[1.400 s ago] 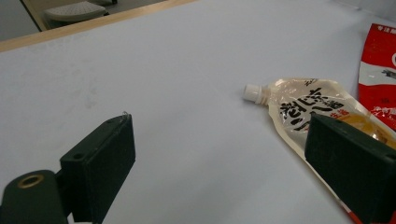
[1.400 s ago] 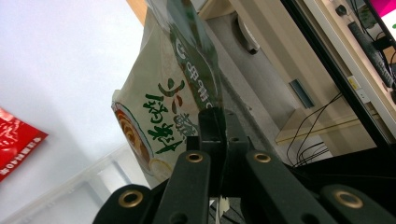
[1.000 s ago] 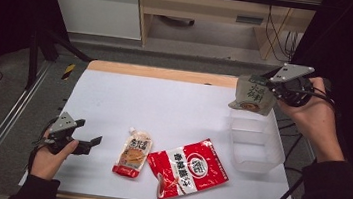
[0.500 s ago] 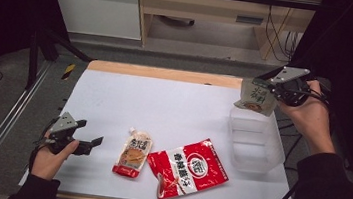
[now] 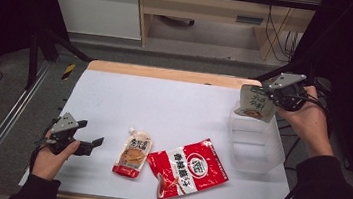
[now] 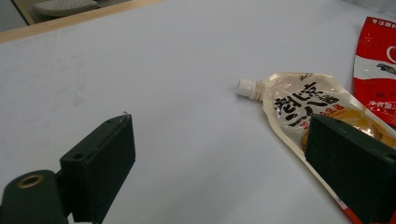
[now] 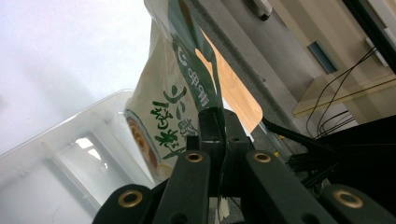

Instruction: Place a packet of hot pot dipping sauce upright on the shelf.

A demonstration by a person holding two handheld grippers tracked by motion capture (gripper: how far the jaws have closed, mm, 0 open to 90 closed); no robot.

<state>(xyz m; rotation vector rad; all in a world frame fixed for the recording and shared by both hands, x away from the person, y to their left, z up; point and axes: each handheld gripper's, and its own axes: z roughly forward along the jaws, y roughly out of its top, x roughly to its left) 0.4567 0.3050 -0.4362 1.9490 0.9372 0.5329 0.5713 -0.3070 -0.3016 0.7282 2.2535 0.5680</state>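
Note:
My right gripper point(image 5: 271, 96) is shut on a pale green-and-white pouch point(image 5: 255, 104), which hangs over the far end of a clear plastic bin point(image 5: 255, 144) at the table's right side. In the right gripper view the jaws pinch the pouch point(image 7: 168, 107) by its edge above the bin point(image 7: 56, 154). My left gripper point(image 5: 90, 145) rests low at the table's left front, open and holding nothing. Its jaws frame a spouted yellow pouch point(image 6: 303, 105) that lies flat on the white table point(image 5: 163, 108). Beside that spouted pouch point(image 5: 133, 152) lies a red packet point(image 5: 187, 168).
The table's wooden far edge point(image 5: 172, 74) borders a gap before a cabinet. A metal rail point(image 5: 0, 129) runs along the left side of the table. Cables point(image 5: 272, 35) hang at the back right.
My right gripper has come down a little with the green-and-white pouch, closer to the bin. The left gripper has stayed where it was.

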